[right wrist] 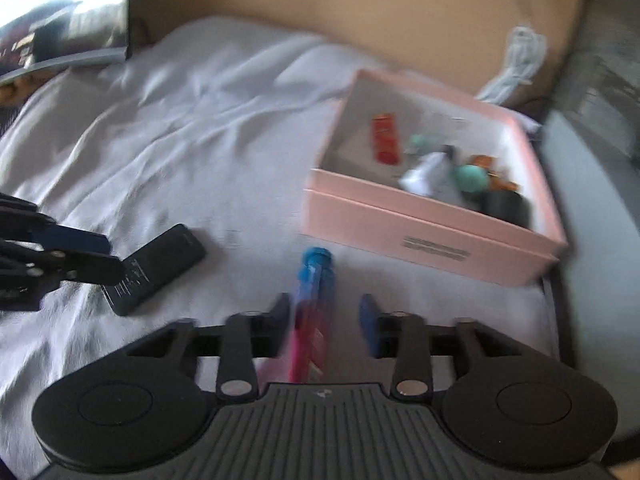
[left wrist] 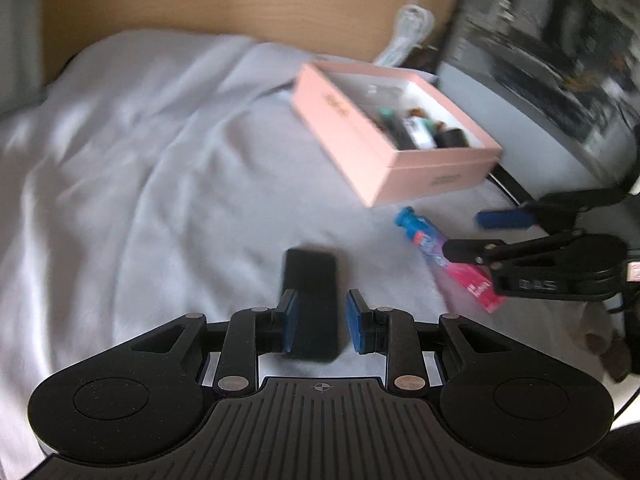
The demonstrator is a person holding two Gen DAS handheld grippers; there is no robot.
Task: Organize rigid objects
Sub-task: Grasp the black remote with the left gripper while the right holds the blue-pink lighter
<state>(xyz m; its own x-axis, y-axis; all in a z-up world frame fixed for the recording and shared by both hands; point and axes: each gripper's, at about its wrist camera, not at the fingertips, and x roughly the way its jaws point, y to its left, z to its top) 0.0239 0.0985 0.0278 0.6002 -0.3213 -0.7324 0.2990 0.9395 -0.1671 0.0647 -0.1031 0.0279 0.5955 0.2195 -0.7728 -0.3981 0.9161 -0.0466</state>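
- The black device lies on the white cloth between the left hand-held gripper's parted pads, long axis along the fingers; no grip shows.
- The pink-and-blue tube lies likewise inside the right hand-held gripper, which stands released.
- The pink box, ahead and right of both, already holds several small items.
- Each gripper is nearest its own object.

Open wrinkled cloth left/centre; pink box, monitor blocking far right.
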